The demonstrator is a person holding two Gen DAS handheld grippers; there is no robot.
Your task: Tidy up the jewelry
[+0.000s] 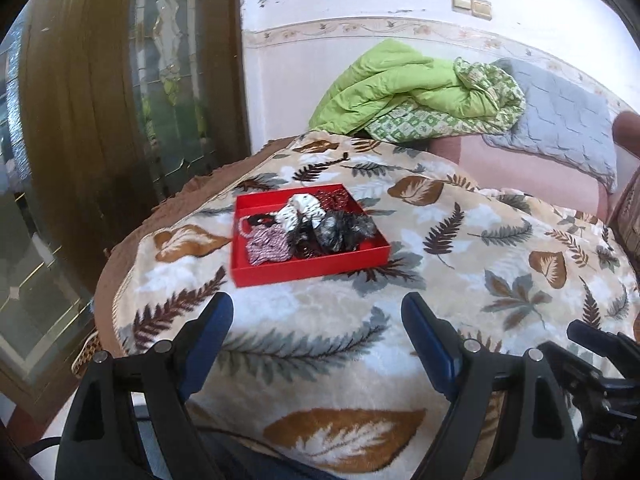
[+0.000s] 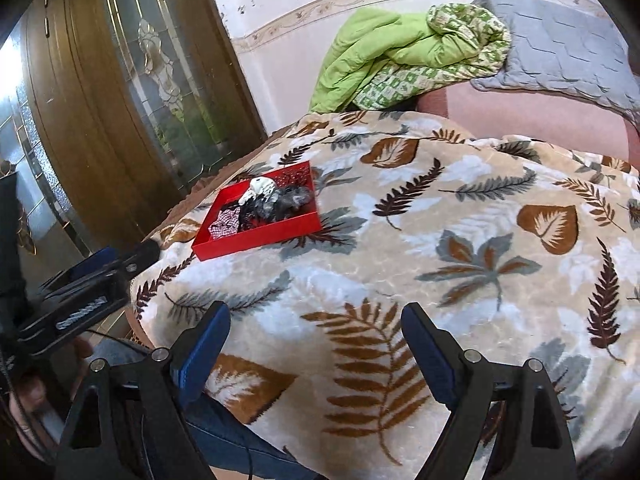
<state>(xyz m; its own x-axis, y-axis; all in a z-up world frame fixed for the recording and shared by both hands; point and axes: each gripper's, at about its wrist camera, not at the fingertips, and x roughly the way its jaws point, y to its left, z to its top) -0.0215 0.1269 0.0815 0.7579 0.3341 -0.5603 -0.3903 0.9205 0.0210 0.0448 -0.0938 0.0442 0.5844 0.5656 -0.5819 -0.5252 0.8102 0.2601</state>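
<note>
Jewelry lies heaped in one red tray on a bed covered by one leaf-printed blanket. The tray sits toward the far left of the blanket, near its brown fringed edge. In the heap I can tell apart one pale white piece at the far middle, one pink-and-white beaded piece at the near left, one dark grey tangle on the right, and a dark red studded piece at the far corner; the pieces touch and overlap, so an exact count of them cannot be made.

Two claws are in view. The left claw hovers over the near part of the blanket, just short of the tray, with its two blue-padded fingers spread wide and nothing between them. The right claw hangs over the blanket farther to the right, well apart from the tray, also released, its two fingers spread and grasping nothing. From the right wrist view the left claw shows at the left edge, its tip near the tray's near left corner.

Beyond the bed, against the far wall, lie one green quilt and one grey quilted pillow, side by side and touching. At the left stands one wooden door with a leaded glass panel. Two brass switch plates sit side by side on the far wall.
</note>
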